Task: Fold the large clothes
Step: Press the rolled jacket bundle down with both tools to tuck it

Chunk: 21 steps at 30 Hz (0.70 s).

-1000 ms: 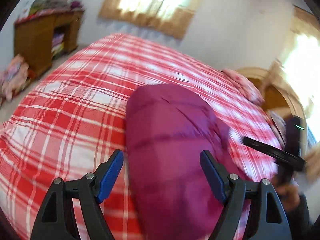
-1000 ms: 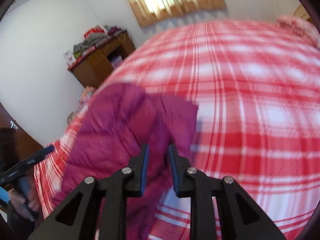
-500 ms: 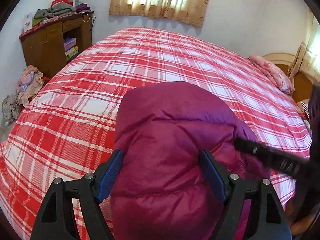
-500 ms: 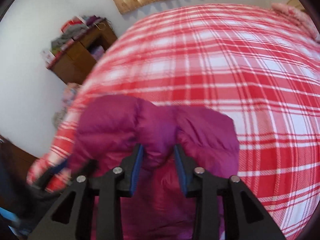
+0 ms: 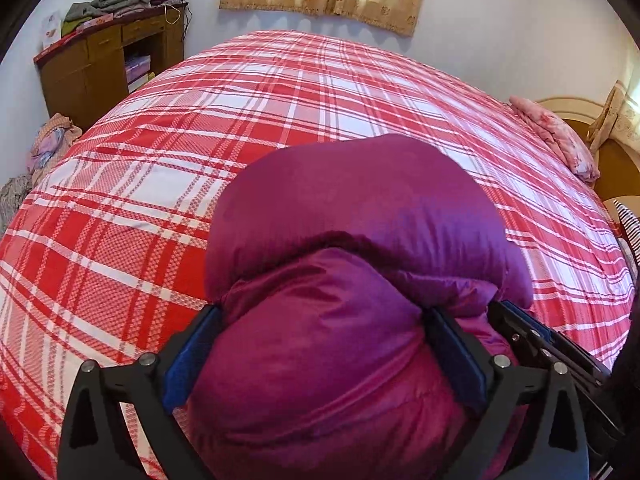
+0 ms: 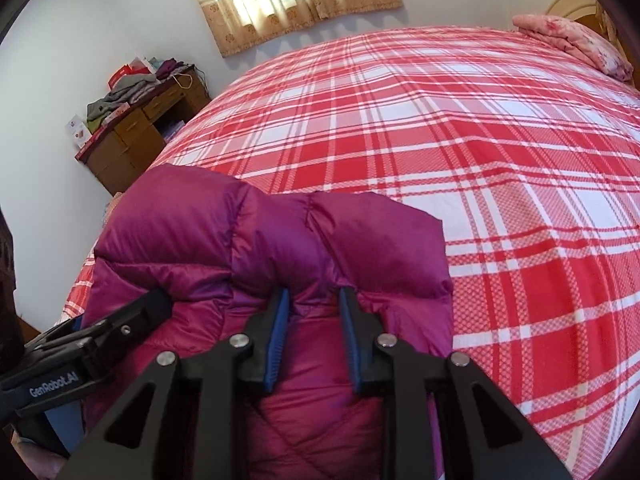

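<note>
The left gripper [image 5: 320, 344] is wide apart around the puffy coat [image 5: 356, 216]. The right gripper [image 6: 314, 332] pinches a coat fold. The coat sits at the bed's [image 5: 280, 92] near edge.

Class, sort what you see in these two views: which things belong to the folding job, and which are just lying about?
Part of the job:
magenta puffer jacket
left tongs, spread around a thick roll of it
right tongs, pinching a fold
plaid bed, the work surface

Lying about:
pink pillow
wooden desk
clothes pile on the desk
curtain
</note>
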Motion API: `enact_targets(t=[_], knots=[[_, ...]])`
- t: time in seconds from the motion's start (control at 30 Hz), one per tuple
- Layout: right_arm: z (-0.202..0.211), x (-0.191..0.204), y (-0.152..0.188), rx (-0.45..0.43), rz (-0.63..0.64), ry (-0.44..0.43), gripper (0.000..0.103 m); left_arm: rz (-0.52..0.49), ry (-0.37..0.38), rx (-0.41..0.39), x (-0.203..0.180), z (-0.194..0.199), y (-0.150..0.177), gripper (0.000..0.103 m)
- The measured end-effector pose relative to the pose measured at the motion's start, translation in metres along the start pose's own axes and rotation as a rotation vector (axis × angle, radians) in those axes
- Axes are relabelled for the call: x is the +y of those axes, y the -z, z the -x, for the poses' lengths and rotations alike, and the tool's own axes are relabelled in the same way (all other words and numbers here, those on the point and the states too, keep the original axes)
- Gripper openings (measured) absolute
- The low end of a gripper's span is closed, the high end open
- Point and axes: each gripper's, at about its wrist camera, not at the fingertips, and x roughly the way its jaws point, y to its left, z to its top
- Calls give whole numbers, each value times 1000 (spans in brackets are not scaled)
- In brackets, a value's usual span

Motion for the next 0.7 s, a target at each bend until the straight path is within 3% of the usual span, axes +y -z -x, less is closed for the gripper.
enact_targets(t=[0.7], knots=[[-10, -11, -1, 14, -30, -62, 27, -38, -76, -2, -7, -17, 3, 102]])
